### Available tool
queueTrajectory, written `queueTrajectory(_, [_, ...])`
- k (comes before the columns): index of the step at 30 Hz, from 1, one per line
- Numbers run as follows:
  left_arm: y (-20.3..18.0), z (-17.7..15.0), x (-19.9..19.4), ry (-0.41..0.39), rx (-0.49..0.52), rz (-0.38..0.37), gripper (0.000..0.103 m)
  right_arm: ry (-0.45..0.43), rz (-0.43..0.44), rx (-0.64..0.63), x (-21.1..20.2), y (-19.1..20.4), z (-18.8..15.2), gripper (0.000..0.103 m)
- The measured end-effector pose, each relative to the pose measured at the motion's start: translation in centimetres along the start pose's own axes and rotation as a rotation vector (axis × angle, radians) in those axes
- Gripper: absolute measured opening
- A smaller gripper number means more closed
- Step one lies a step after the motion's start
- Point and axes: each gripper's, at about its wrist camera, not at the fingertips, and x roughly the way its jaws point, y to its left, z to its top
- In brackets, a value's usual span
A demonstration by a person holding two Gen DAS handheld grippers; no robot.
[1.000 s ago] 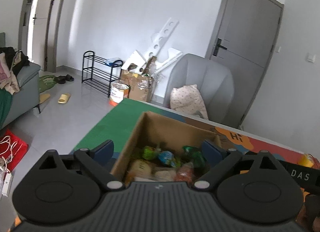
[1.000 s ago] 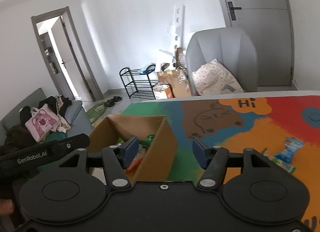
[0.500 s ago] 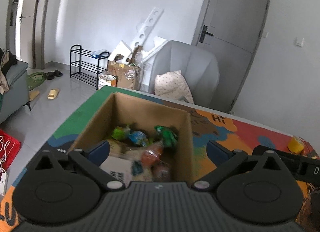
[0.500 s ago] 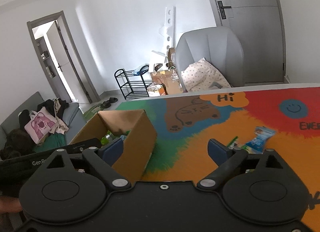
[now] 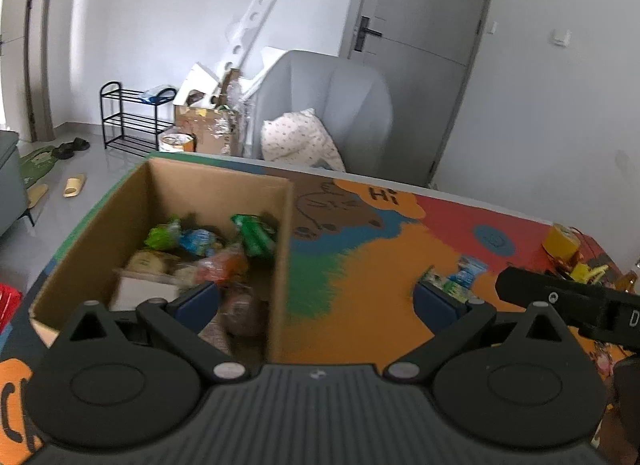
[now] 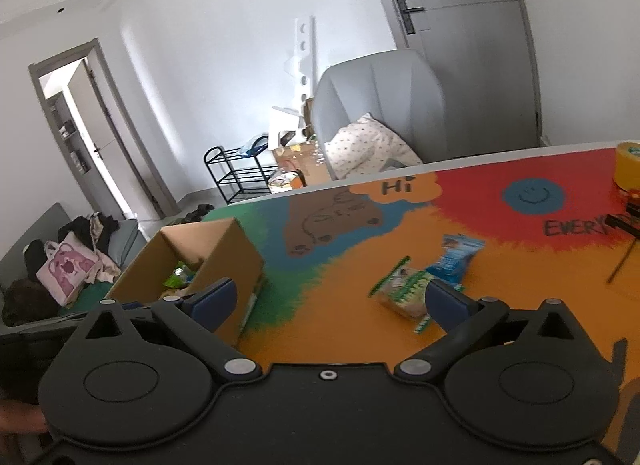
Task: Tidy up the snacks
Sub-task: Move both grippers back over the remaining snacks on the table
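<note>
An open cardboard box (image 5: 282, 265) stands at the left of the colourful mat, with several snack packets (image 5: 224, 253) piled inside. My left gripper (image 5: 316, 301) hangs open over the box's right wall, with nothing between its fingers. Two loose packets lie on the orange part of the mat: a green-and-white one (image 6: 404, 289) and a blue one (image 6: 456, 257). My right gripper (image 6: 330, 301) is above the mat between the box (image 6: 224, 261) and these packets. Its jaws are opening and hold nothing. Its right fingertip (image 6: 448, 301) covers the green packet's near edge.
A yellow tape roll (image 6: 626, 167) and a thin black stick (image 6: 622, 261) lie at the mat's right end. Behind the table are a grey armchair (image 5: 340, 105) with a cushion, cardboard clutter and a black shoe rack (image 5: 128, 121). A sofa with bags (image 6: 68, 265) stands at the left.
Both grippers have swung to the right, so the box has slid leftward in both views. The right jaws have widened a lot. The loose packets have come into view by the right fingertip.
</note>
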Motion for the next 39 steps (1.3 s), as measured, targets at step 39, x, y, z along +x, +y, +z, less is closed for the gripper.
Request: queueTrajectory(39, [-9.2, -0.9, 11.2, 0.117, 0.008, -0.111, 0.090, 0.038, -0.064, 0.194, 4.4, -12.5, 0.4, 0.080])
